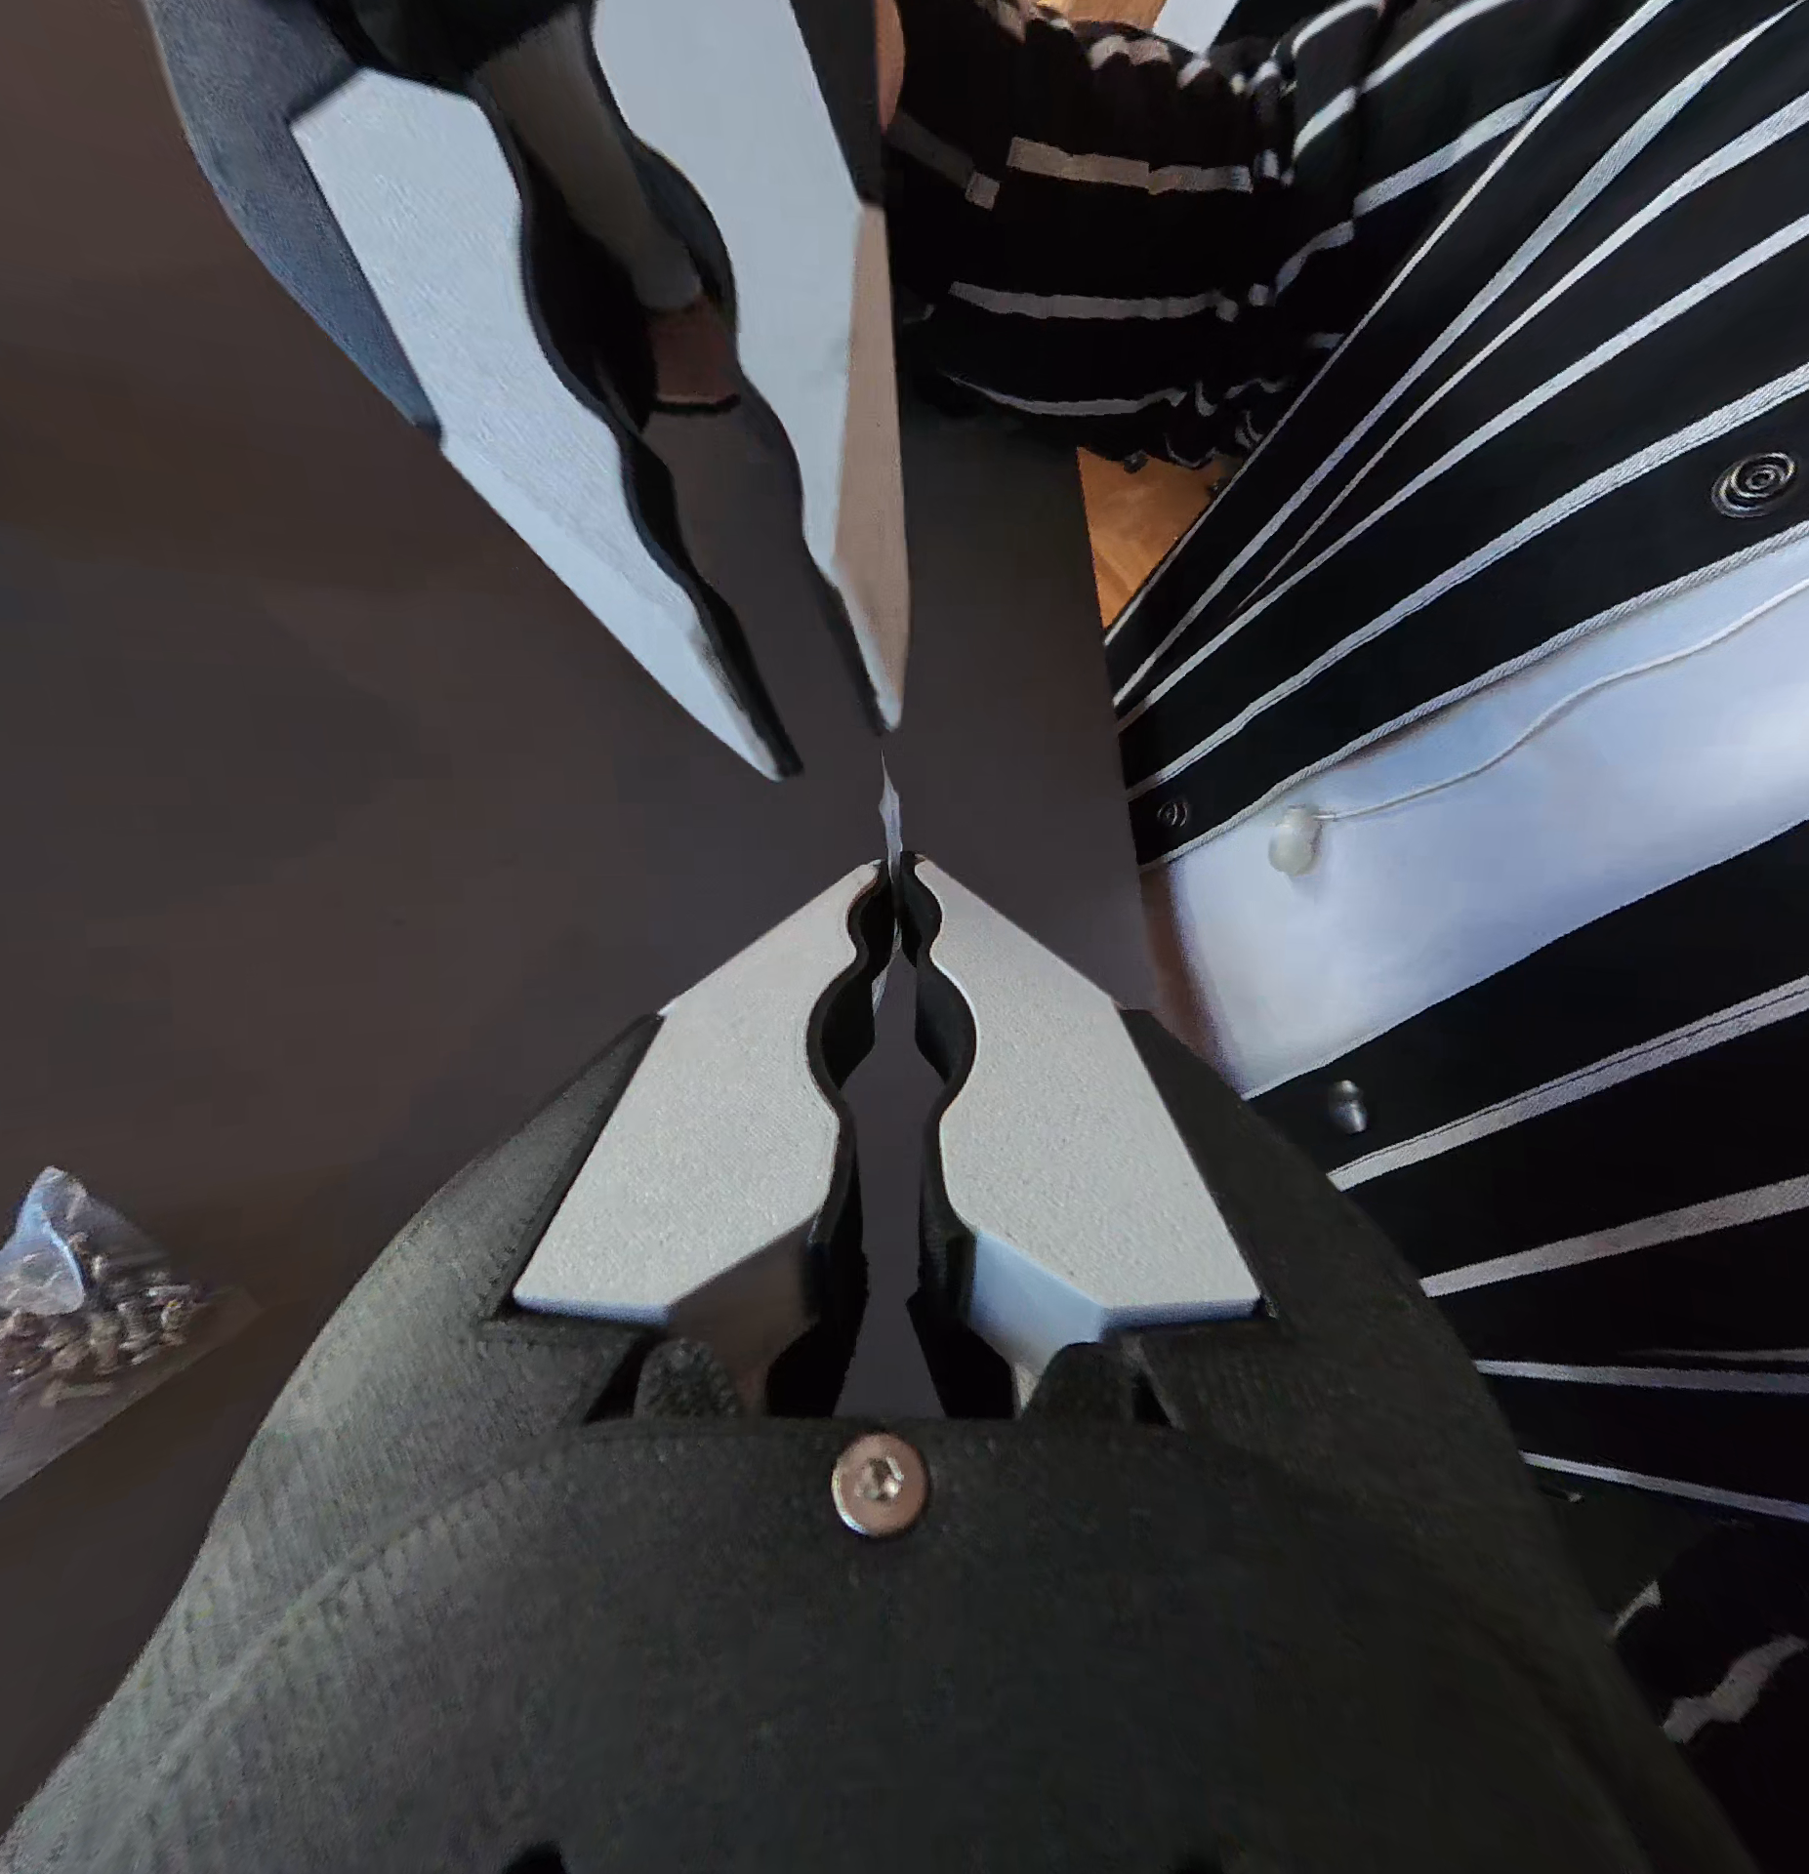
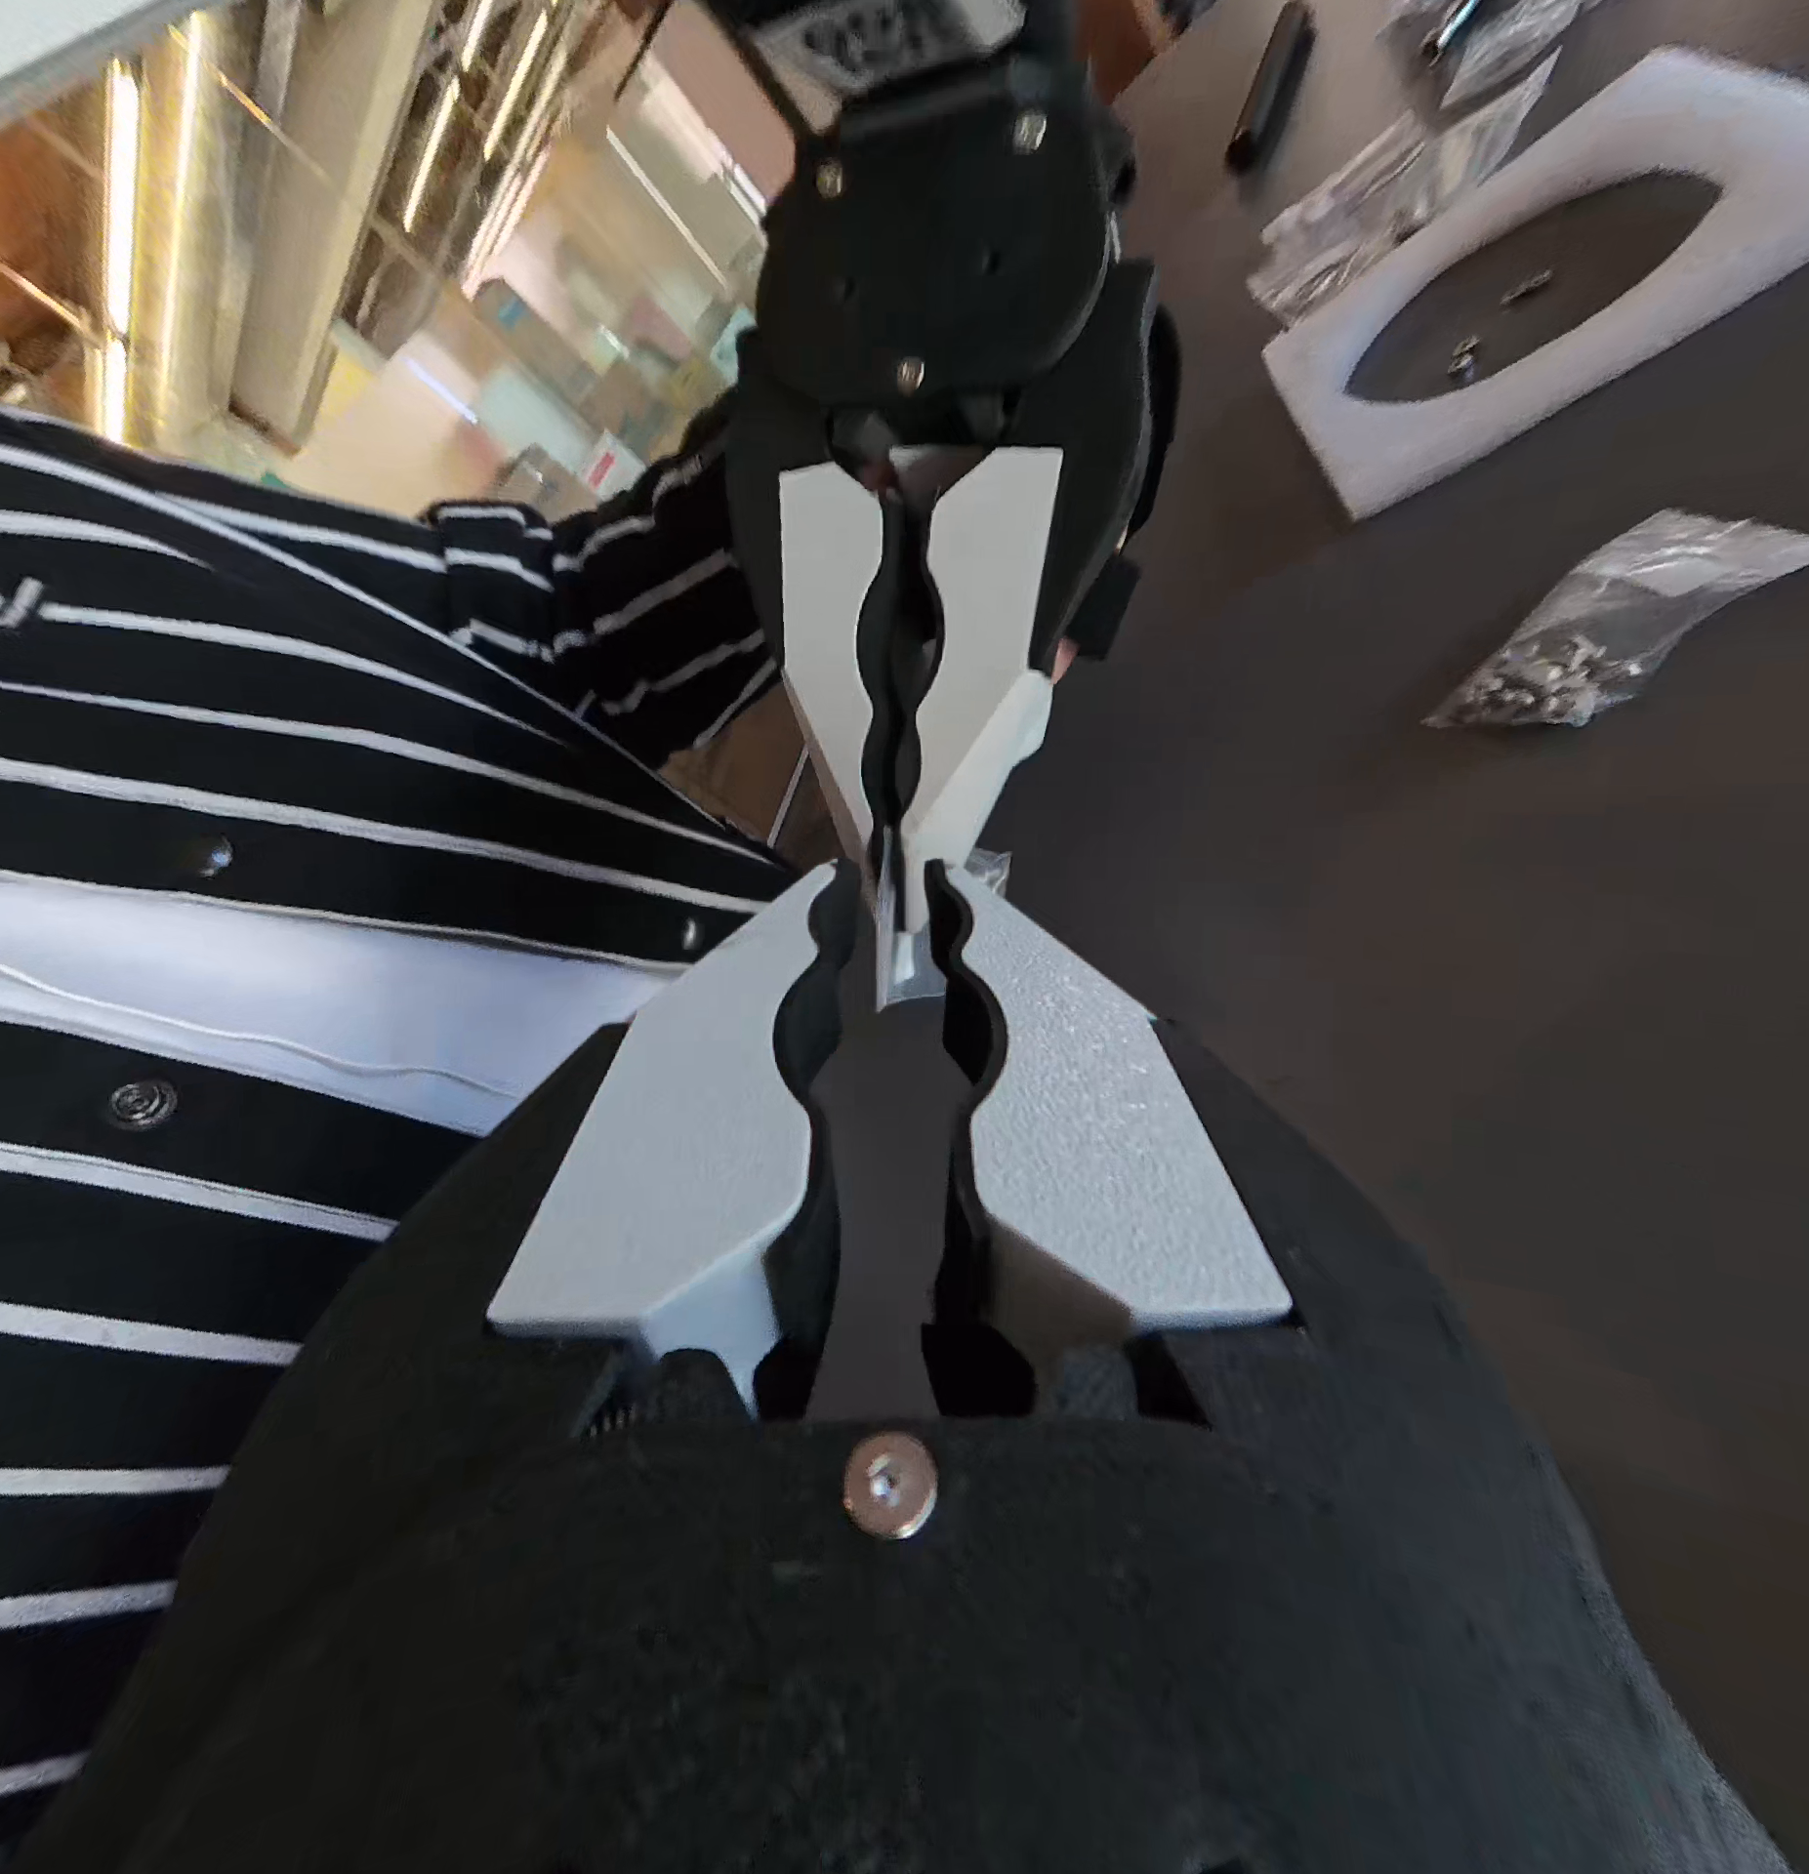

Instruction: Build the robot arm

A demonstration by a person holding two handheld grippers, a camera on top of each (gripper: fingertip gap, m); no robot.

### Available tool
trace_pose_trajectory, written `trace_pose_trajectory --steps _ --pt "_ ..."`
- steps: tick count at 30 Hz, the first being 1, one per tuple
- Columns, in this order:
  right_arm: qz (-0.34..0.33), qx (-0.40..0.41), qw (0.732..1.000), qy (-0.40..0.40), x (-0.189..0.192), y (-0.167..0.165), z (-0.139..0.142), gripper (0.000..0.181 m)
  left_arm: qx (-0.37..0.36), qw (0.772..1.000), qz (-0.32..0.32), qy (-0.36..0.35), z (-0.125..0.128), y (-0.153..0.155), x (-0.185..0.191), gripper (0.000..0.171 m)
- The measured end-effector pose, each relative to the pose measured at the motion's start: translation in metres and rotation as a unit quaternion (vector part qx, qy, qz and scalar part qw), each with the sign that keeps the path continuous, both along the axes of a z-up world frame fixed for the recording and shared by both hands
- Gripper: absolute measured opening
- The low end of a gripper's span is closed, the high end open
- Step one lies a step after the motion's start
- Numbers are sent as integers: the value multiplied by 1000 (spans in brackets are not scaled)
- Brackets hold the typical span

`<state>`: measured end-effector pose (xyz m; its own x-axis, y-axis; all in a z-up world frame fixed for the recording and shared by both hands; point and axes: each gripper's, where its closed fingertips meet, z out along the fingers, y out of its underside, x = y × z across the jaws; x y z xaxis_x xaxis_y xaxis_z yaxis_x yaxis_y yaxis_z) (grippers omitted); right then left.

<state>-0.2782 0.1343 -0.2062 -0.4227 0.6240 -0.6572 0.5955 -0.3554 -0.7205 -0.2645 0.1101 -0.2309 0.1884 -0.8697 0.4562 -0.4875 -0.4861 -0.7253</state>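
Left gripper (image 1: 896, 872) jaws clamped on small clear strip (image 1: 890, 811); right gripper (image 2: 885, 882) jaws slightly apart around strip.

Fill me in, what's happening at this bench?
A person in a striped shirt holds two hand-held grippers tip to tip above a dark table. The left hand-held gripper is shut on a small clear strip; the right hand-held gripper sits open around its other end. Bags of screws and a foam block lie aside.
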Motion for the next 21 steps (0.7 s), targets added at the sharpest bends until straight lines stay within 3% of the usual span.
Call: trace_pose_trajectory --steps 9,21 --pt "44 6 999 -17 7 -11 -12 6 4 1000 10 8 -5 4 4 0" --pt "39 -12 999 -23 14 -2 -14 2 25 1000 7 2 -11 8 16 0"
